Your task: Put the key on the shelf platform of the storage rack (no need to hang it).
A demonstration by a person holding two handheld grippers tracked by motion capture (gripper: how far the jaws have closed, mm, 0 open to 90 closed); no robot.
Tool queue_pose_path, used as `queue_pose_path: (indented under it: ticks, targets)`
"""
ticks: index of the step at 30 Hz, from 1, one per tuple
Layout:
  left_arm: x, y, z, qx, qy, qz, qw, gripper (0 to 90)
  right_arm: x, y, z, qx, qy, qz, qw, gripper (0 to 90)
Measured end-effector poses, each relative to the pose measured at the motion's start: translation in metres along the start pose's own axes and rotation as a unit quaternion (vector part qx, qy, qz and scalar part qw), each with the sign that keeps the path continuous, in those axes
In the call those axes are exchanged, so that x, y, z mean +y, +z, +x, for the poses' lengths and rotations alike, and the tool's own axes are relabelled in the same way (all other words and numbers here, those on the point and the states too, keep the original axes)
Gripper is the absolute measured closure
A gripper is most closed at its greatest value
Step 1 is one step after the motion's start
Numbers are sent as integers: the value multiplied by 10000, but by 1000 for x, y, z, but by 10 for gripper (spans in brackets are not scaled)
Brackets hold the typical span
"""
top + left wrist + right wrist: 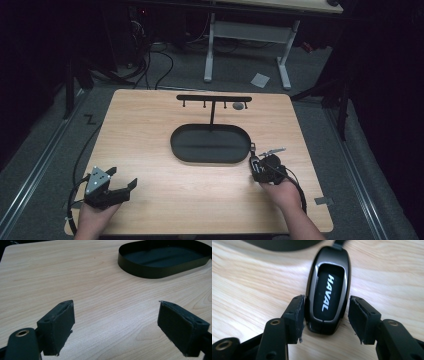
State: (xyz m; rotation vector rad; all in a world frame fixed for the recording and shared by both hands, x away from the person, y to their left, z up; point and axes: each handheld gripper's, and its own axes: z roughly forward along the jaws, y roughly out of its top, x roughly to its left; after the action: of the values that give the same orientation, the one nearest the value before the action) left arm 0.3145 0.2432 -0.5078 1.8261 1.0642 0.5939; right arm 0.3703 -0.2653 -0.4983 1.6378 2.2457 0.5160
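Your right gripper (325, 317) has its jaws squeezed in on the black HAVAL key fob (328, 290), gripping its near end while the rest lies flat on the wooden table (249, 290) straight ahead of the pads. The black oval tray (210, 143) sits just beyond the fob's far tip. Your left gripper (115, 327) is wide open, holding nothing, bare tabletop between its pads, the tray ahead and off to its right.

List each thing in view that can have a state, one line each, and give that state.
Car key: lying flat on the table, logo side up, clamped between the right jaws.
Right hand-held gripper: shut on the car key.
Left hand-held gripper: open, nothing between its jaws.
Black oval tray: nothing in it, upright on the table.
Rack of hooks: standing behind the tray, a small grey thing by one end.
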Motion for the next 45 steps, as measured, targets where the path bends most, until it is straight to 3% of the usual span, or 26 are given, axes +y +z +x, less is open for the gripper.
queue_pose_path:
  ticks: [2, 3, 6, 7, 8, 9, 15, 18, 25, 27, 28, 29, 33, 39, 45]
  targets:
    - [0, -2, 1, -8, -7, 3, 10000, 151, 0, -2, -7, -23, -37, 136, 9999, 476]
    - [0, -3, 2, -3, -25, -12, 10000, 154, 1, -3, -12, -108, -117, 342, 9993, 470]
    - [0, -4, 2, -19, -23, -6, 10000, 156, 4, -4, -14, -124, -168, 522, 9984, 444]
    - [0, -3, 1, -19, -21, -9, 10000, 156, 9, -6, -14, -129, -342, 640, 9973, 429]
    - [0, -3, 1, -19, -21, -9, 10000, 156, 9, -6, -14, -129, -342, 640, 9973, 429]
    - [1, -2, 0, -35, 7, 10, 10000, 156, 15, -5, -13, -146, -493, 739, 9959, 378]
    - [0, 0, 0, -54, 23, 40, 10000, 156, 31, -1, -13, -185, -432, 1140, 9924, 299]
    - [0, -1, 1, -85, 25, 23, 10000, 156, 43, 9, -15, -97, -452, 1479, 9879, 261]
    - [1, 1, 0, -169, 78, -3, 9998, 156, 62, 18, -20, 27, -438, 1805, 9826, 332]
    - [1, 1, 0, -193, 78, -6, 9998, 156, 64, 23, -21, 176, -365, 1977, 9794, 384]
    - [1, 1, 0, -208, 80, -15, 9998, 156, 64, 23, -21, 176, -365, 1977, 9794, 384]
    - [2, 1, -1, -235, 90, -64, 9997, 156, 63, 26, -19, 212, -352, 2120, 9764, 389]
    - [2, 1, -2, -267, 129, -81, 9995, 156, 66, 26, -19, 242, -347, 2219, 9742, 431]
    - [2, 1, -4, -279, 176, -66, 9994, 156, 71, 28, -15, 186, -301, 2517, 9671, 486]
    - [2, 1, -4, -280, 183, -60, 9994, 156, 69, 22, -11, 265, -527, 2369, 9697, 488]
